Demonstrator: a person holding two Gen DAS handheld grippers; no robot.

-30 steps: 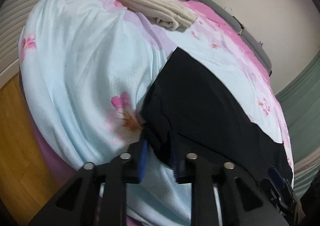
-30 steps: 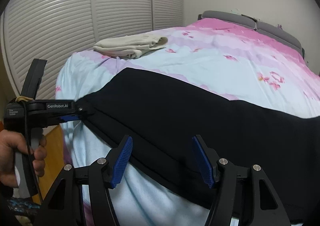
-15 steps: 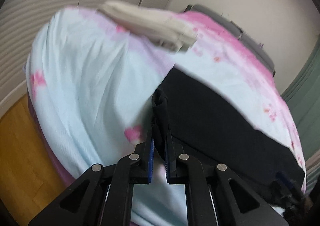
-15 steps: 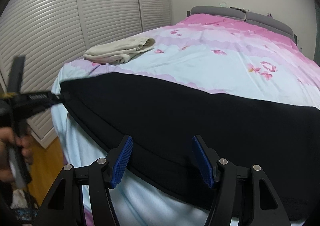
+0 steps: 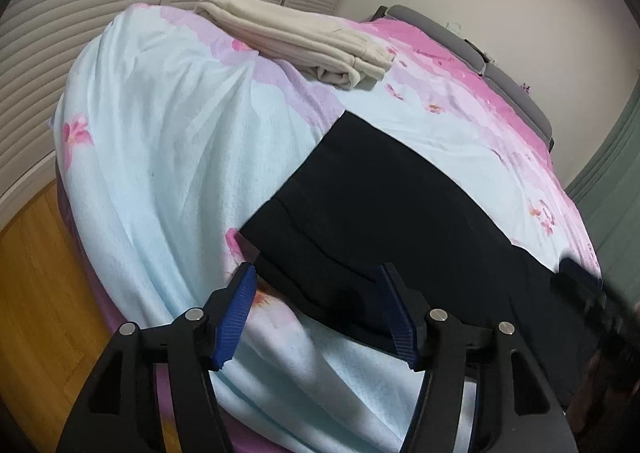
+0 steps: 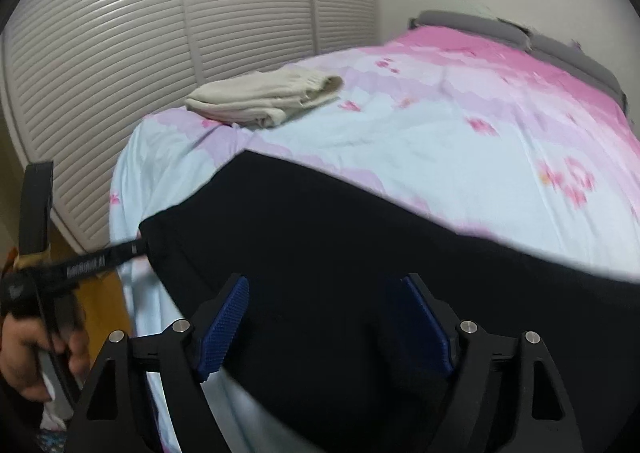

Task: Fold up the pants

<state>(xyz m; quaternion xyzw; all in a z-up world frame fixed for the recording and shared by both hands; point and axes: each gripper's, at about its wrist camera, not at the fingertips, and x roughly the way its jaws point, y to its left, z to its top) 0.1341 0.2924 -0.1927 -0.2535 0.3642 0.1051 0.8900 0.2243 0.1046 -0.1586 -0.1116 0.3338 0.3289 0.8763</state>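
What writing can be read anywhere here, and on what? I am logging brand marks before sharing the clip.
White lettering on the side of the left gripper, seen from the right wrist: too blurred to read.
No writing shows on the black pants, beige folded garment or bedspread.

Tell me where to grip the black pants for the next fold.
Probably take the black pants at the near corner of the left end, coming from the bed's near edge: they lie flat, and that layered hem sits between the left gripper's opening jaws.

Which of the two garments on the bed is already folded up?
The cream garment, lying as a compact layered bundle near the bed's far corner by the slatted doors. The black pants lie spread out long and flat across the floral bedspread.
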